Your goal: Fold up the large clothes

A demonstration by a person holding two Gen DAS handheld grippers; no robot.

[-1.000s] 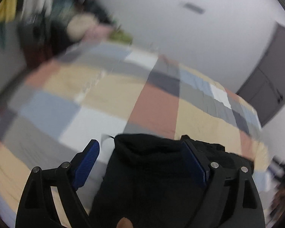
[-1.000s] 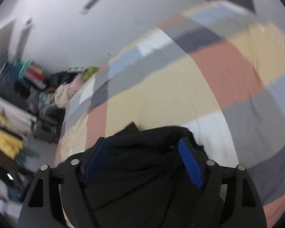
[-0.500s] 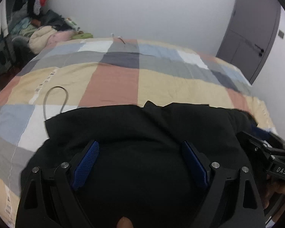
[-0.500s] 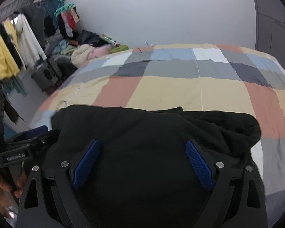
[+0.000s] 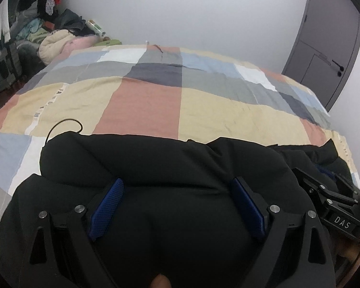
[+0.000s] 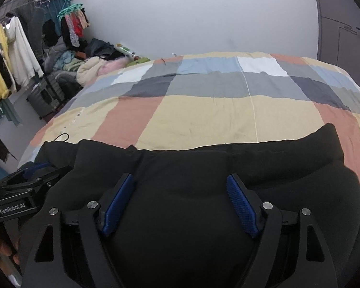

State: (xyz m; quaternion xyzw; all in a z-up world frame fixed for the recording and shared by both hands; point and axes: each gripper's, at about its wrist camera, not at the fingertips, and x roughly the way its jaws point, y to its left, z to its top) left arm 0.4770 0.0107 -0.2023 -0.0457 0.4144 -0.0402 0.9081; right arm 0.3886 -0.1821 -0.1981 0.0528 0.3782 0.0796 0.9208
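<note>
At the bottom of both frames, the left gripper (image 5: 177, 206) and right gripper (image 6: 180, 204), the right's jaws just narrowing, stand spread around the bunched black garment (image 5: 156, 163), pad contact apparently absent.

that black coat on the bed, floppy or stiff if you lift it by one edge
Likely floppy: the black coat lies in soft rolls on the bed. Its puffy bulk suggests padding, so probably light for its size but awkward, sagging between grips.

I count one black garment (image 5: 170, 158), one patchwork bed (image 5: 144, 105), two tongs, left (image 5: 177, 206) and right (image 6: 180, 202), one grey door (image 5: 324, 55) and one thin black cord (image 5: 64, 126).
</note>
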